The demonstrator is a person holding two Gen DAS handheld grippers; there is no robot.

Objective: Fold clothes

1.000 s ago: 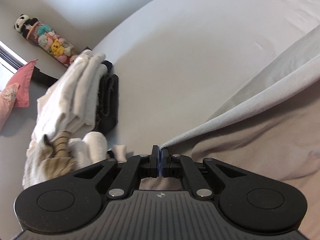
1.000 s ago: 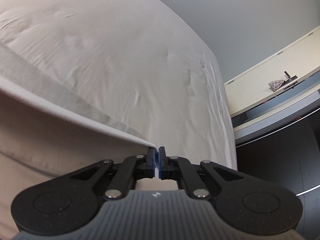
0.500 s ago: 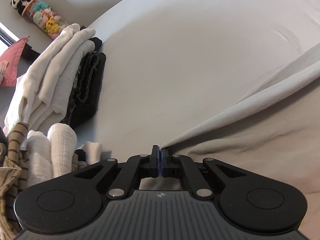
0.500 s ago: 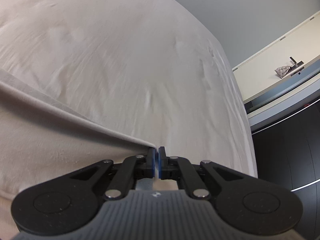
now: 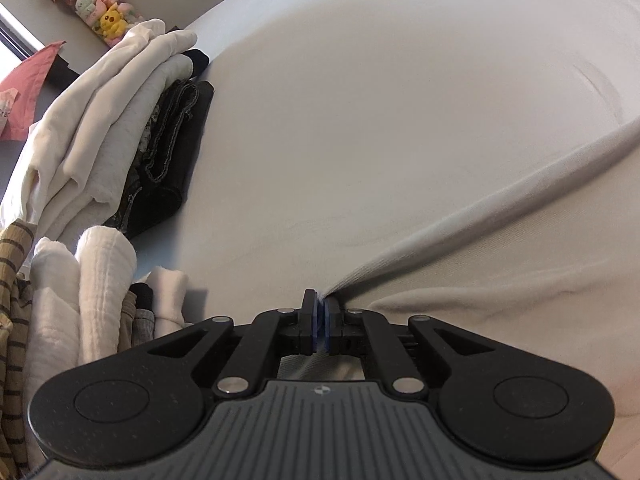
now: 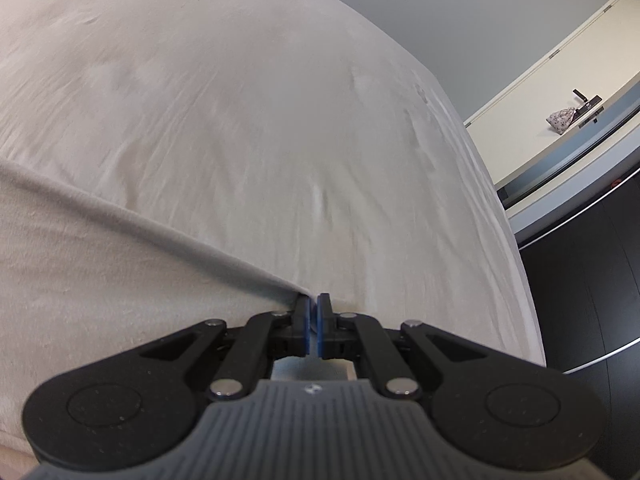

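The left gripper (image 5: pixel 320 322) is closed on one corner of the beige garment (image 5: pixel 520 280). The right gripper (image 6: pixel 313 326) is pinched on the opposite corner of the same garment (image 6: pixel 80 248). The held edge runs taut between the two grippers, low over the bed (image 5: pixel 400 100).

Step in hand, as judged: one edge of the garment is being carried across the bed to form or lay down a fold. The next move calls for lowering both corners level, keeping the edge straight, then releasing both corners together.

Beside the left gripper lies a pile of rolled white and striped clothes (image 5: pixel 60 300). Beyond it sits a stack of folded clothes (image 5: pixel 132 128), white over black. Farthest back, a cluster of plush toys (image 5: pixel 96 12) lies on the floor.

No brand, label or legible writing is visible on the garment; the small emblem on each gripper body is too small to read.
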